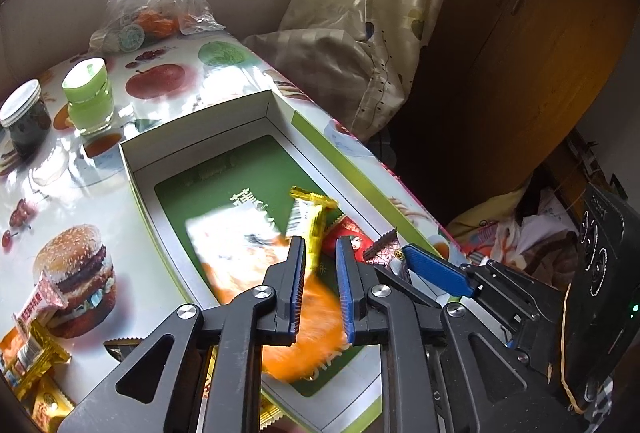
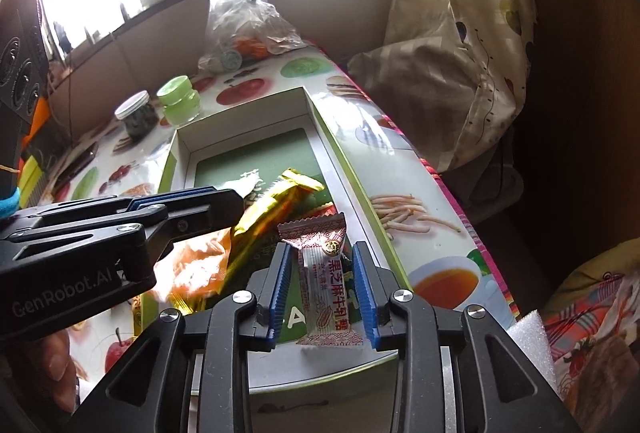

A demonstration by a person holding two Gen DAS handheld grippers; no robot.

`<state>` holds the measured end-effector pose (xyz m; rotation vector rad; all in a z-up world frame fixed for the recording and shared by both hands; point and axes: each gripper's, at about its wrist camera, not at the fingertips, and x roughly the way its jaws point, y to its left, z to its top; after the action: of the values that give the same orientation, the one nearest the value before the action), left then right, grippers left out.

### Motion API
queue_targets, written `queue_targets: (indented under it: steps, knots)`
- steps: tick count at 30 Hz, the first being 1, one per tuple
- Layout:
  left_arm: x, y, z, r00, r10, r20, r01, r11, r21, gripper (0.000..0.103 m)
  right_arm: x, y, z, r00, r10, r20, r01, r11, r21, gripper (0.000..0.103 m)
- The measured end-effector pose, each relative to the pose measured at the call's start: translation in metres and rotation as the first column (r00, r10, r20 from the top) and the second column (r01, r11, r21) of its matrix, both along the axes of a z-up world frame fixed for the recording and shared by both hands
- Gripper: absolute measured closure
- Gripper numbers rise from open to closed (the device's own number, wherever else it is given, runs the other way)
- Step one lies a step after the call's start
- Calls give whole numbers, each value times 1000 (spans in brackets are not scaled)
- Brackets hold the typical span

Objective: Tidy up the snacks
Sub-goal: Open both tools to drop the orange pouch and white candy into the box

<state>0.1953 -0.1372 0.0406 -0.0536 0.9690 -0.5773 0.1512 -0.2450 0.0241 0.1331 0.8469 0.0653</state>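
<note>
Snacks are partly sorted: the shallow white cardboard box with a green floor [image 1: 276, 101] on the fruit-print table [image 1: 100, 193] already holds a blurred orange-and-white packet [image 1: 240, 245], a crinkly gold foil bar [image 2: 276, 201] and a red wrapper [image 1: 346, 233]. Several wrapped snacks [image 1: 36, 345] still wait on the table at eight o'clock. The right gripper [image 2: 323, 287] has its fingers released around a small white-and-maroon candy [image 2: 328, 273]; the left gripper [image 1: 320, 293] stands slightly parted, gripping nothing.
</note>
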Motion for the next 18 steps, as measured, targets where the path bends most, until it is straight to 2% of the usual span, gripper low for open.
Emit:
queue_targets:
  steps: [8,9,12,18]
  knots:
    - [-6,4,4,1000,2,14,-2,1000,5,85,-4,2,2,1000,-3,4,3,1000,-16,66]
    - [-6,5,4,1000,2,16,-2,1000,4,83,-4,2,2,1000,-3,6,3,1000,-19,64]
    - [-10,8,7,1000,8,23,-8,1000,-1,61,-7,4,4,1000,-3,9,3,1000,-25,62]
    - [-19,18,12,999,28,38,-28,1000,-2,59,-12,6,9,1000,-11,19,11,999,-33,58]
